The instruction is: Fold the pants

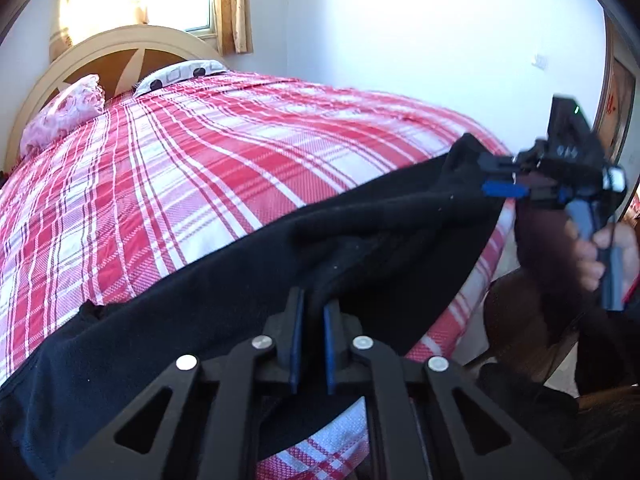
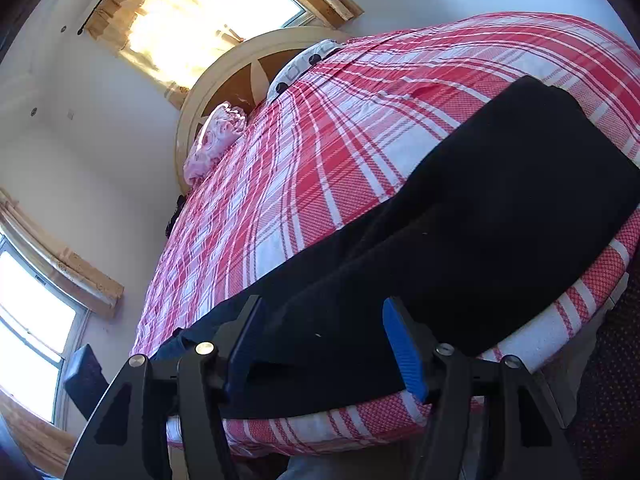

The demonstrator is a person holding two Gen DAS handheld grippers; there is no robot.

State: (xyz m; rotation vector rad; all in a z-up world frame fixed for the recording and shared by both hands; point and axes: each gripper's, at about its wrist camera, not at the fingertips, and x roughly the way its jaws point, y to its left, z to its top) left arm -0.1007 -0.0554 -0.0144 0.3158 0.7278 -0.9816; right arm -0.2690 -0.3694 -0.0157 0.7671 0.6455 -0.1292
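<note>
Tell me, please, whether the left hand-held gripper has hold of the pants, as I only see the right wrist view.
Observer: Yes. The left hand-held gripper is shut on a raised fold of the pants.
Operator: Thank you. Where does that fold sit relative to my gripper?
Observer: In the left wrist view, the right hand-held gripper is at the pants' far right end, jaws open, well apart from the fold. I cannot tell whether it touches the cloth.
</note>
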